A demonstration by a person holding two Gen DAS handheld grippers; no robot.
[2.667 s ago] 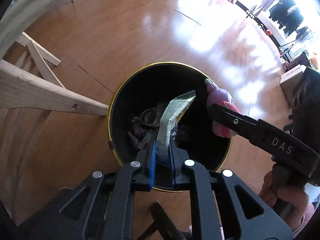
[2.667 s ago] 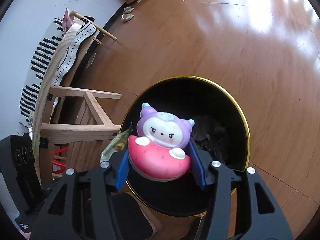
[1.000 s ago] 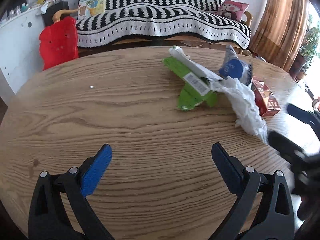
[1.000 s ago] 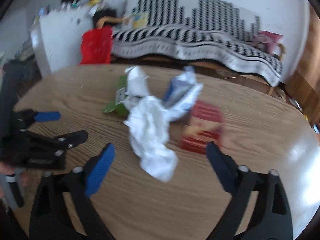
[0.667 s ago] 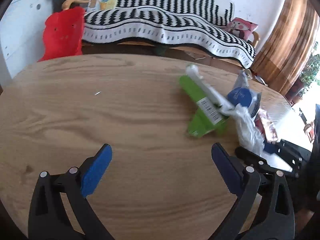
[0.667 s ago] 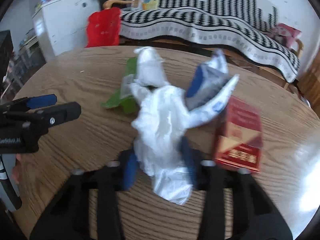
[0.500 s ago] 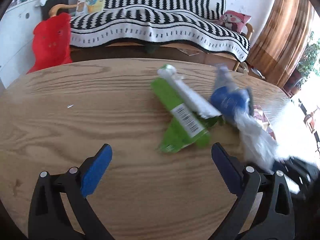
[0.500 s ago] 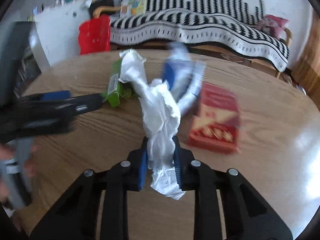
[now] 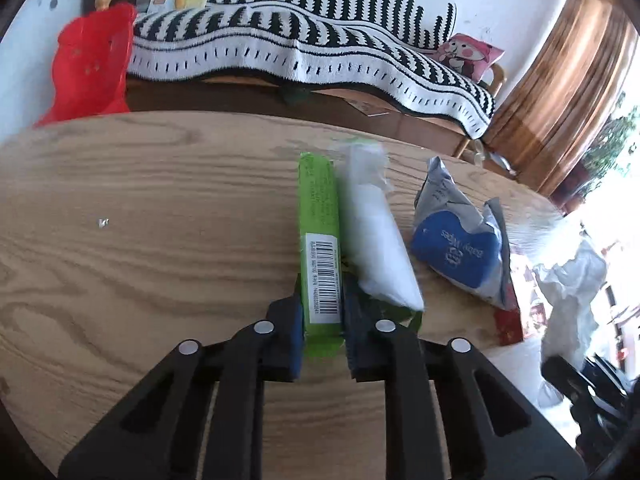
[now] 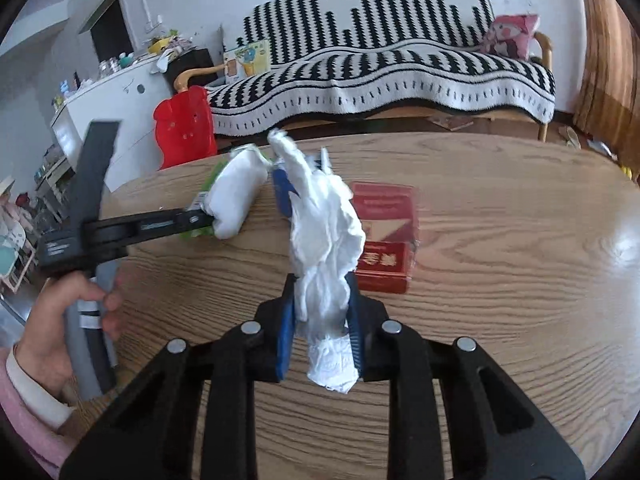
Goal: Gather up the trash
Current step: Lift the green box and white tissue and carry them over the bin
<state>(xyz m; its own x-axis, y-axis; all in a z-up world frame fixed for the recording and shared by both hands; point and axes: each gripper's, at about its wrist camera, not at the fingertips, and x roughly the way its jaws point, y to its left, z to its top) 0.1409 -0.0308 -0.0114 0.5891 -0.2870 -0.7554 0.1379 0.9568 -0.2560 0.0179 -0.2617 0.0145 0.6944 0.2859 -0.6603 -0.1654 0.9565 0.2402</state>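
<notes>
On the oval wooden table (image 9: pixel 140 264), the left gripper (image 9: pixel 322 332) has just closed and clamps the flat green wrapper (image 9: pixel 320 240). The right gripper (image 10: pixel 320 328) pinches the crumpled white tissue (image 10: pixel 326 248), beside the red carton (image 10: pixel 386 240).

Beyond the wooden table's (image 10: pixel 520 280) far edge stands a sofa under a black-and-white striped throw (image 10: pixel 380 68), a pink cushion (image 10: pixel 510 34) at its right end, a red bag (image 10: pixel 184 128) by its left.

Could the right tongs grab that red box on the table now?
Probably not yet. The right tongs are already shut on the crumpled white tissue, so they are occupied. The red box lies just beyond, with nothing else blocking it.
</notes>
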